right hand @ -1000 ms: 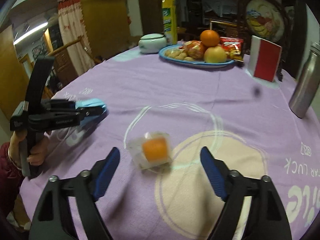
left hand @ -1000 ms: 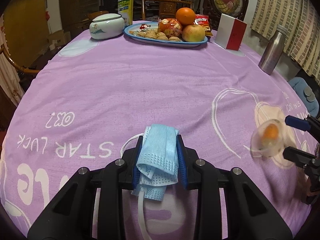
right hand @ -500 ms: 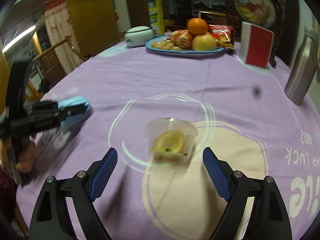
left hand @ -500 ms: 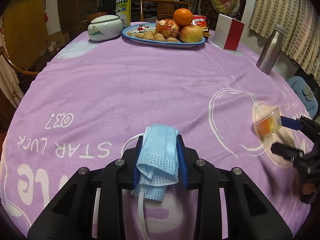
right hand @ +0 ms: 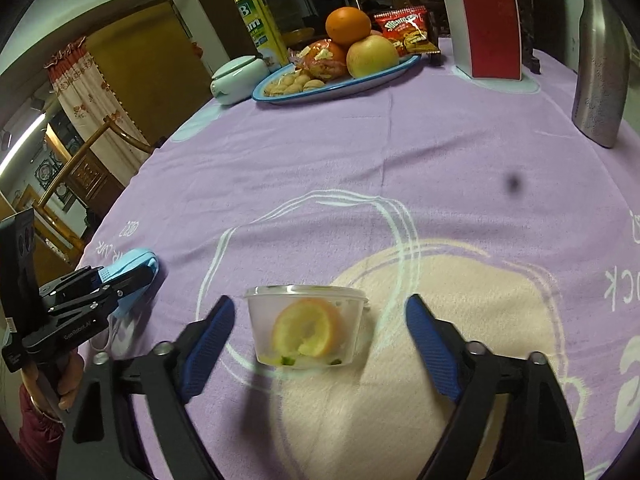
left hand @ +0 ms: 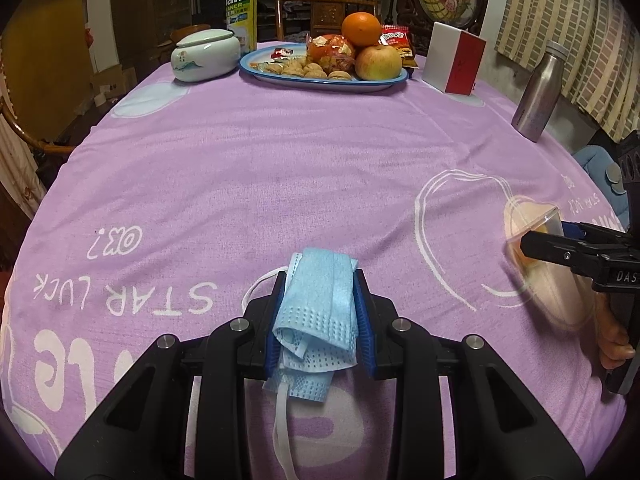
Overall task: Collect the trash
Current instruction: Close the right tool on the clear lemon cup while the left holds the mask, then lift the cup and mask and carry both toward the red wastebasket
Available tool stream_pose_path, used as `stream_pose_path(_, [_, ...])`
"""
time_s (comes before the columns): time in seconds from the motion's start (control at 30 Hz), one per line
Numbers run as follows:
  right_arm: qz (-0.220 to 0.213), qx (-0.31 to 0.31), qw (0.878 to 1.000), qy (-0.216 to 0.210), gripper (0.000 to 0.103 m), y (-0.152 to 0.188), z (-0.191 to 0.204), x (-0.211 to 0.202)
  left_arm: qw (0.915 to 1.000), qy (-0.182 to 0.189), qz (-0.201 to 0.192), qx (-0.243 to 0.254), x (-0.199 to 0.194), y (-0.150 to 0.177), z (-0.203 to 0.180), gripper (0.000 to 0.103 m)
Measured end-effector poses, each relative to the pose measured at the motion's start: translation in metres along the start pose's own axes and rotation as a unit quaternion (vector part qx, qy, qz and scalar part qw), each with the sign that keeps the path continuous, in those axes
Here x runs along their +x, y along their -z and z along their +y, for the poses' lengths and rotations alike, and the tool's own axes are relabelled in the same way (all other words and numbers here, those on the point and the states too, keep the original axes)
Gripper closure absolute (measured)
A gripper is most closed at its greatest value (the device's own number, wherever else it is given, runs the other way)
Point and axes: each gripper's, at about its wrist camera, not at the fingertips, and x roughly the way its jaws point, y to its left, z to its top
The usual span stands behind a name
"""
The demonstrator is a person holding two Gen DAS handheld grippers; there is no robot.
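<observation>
One piece of trash, a blue face mask (left hand: 316,304), is being pinched by the left gripper (left hand: 320,312) above the tabletop (left hand: 280,168), while the plastic cup (right hand: 306,330) holding citrus peel is being straddled, ungrasped, by the right gripper (right hand: 320,344) whose spread jaws have just been closing

Handheld gripper hardware, two units

Left gripper (left hand: 320,320) and right gripper (right hand: 318,342): black moulded arms, silver screw heads at the pivots, ribbed blue pads (right hand: 208,340). White lettering marks each black body; a dark red sleeve (right hand: 34,438) shows at the left wrist.
</observation>
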Motion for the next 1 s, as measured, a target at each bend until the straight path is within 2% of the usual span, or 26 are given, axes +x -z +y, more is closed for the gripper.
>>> stream_pose_path(0.03, [0.002, -0.006, 1.000, -0.009, 0.043, 0.000, 0.002, 0.000, 1.0000, -0.001, 0.000, 0.000, 0.000, 0.000, 0.000, 0.070])
stream_pose_path(0.1, [0.000, -0.007, 1.000, -0.019, 0.043, 0.002, 0.003, -0.003, 1.0000, -0.003, 0.000, 0.000, 0.000, 0.000, 0.000, 0.070])
stream_pose_path(0.33, [-0.069, -0.051, 0.996, -0.002, 0.043, 0.006, 0.019, -0.037, 0.9997, -0.010, -0.020, -0.007, -0.008, -0.001, 0.002, 0.070])
stream_pose_path(0.43, [-0.077, -0.063, 0.995, 0.004, 0.043, 0.010, 0.024, -0.044, 0.9991, -0.025, -0.033, -0.002, -0.013, 0.000, -0.001, 0.070])
stream_pose_path(0.53, [-0.085, -0.066, 0.994, 0.006, 0.043, 0.012, 0.026, -0.050, 0.9971, -0.055, -0.051, 0.004, -0.021, 0.003, -0.007, 0.069])
stream_pose_path(0.67, [-0.093, -0.061, 0.994, 0.001, 0.043, 0.018, 0.029, -0.061, 0.9971, -0.047, -0.059, -0.006, -0.035, 0.010, -0.012, 0.069])
stream_pose_path(1.0, [-0.125, -0.058, 0.990, -0.021, 0.043, 0.037, 0.041, -0.102, 0.9941, -0.058, -0.091, 0.009, -0.087, 0.025, -0.037, 0.069])
